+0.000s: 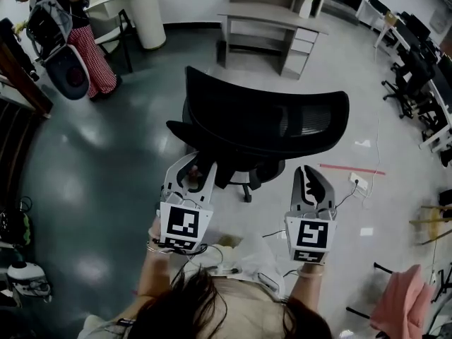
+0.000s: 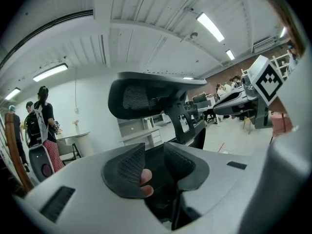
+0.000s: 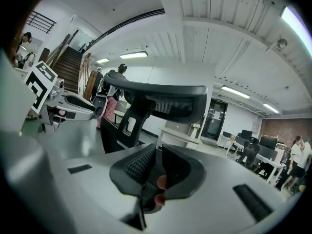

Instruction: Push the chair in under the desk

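Head view: black mesh-back office chair on glossy grey floor, back turned toward left gripper and right gripper, well apart from grey desk with drawers beyond.

Left gripper view: jaws apart, nothing between; curved mesh back ahead.

Right gripper view: jaws together, empty; same back ahead, close.

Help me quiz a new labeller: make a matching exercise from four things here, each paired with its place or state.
Things:
1. office chair
2. desk
3. left tongs
4. right tongs

Places or states:
A. jaws together
B. jaws apart
C. just ahead of both tongs
D. beyond the chair, with a vase on it

Pairs: 1-C, 2-D, 3-B, 4-A
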The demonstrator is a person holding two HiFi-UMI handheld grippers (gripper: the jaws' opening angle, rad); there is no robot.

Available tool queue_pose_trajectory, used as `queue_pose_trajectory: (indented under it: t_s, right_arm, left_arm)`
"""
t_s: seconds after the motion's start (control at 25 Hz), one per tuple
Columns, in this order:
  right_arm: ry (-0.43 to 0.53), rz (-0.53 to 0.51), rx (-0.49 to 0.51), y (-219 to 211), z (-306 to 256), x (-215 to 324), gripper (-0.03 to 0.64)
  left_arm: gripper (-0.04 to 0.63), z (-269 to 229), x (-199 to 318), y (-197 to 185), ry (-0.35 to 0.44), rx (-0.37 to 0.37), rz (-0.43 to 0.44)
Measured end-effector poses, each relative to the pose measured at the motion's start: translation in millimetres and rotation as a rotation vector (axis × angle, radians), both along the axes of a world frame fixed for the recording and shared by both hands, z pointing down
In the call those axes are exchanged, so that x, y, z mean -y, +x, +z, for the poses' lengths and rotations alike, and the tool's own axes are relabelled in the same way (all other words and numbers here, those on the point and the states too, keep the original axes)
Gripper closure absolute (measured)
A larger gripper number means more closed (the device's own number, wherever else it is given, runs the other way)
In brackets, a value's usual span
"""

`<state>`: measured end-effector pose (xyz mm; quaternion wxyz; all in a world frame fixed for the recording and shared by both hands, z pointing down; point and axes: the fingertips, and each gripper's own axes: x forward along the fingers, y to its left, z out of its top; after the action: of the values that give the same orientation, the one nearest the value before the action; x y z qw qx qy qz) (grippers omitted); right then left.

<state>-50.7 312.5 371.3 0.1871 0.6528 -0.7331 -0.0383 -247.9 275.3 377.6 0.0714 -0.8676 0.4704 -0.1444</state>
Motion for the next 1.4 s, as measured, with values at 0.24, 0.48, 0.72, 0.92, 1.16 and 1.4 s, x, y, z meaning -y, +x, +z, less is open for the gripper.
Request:
queue_pose_trajectory:
  t_s: [0.24,0.48,0.72,0.92,1.16,1.4]
  right_arm:
    - [-0.038,0.008,-0.085,-0.9,13.2,9.8,0.561]
    - [-0.06,-0.023,-0.141,-4.3,23.7,30.7,0.499]
    - [-0.086,-0.049,-0.211,0.1,35.0,47.9,0.459]
    - [-0.124,-0.059,-0.291,9.7,48.9,62.9,0.416]
    - [-0.154,-0.079,-0.34,12.5,62.8,73.9,0.388]
    - [-0.167,-0.083,-0.421,15.4,69.8,86.2,0.374]
  left_arm:
    - [0.482,8.4,13.0,-0.4,-0.008,0.029,0.005]
    - [0.465,17.4,26.3,-0.9,-0.009,0.107,-0.008]
    - [0.443,25.9,43.9,2.9,0.009,0.219,-0.017]
    - [0.412,36.6,59.9,4.0,0.042,0.355,-0.056]
    - [0.39,53.0,70.4,5.7,0.02,0.469,-0.065]
    - [0.383,58.6,84.2,6.2,0.018,0.526,-0.092]
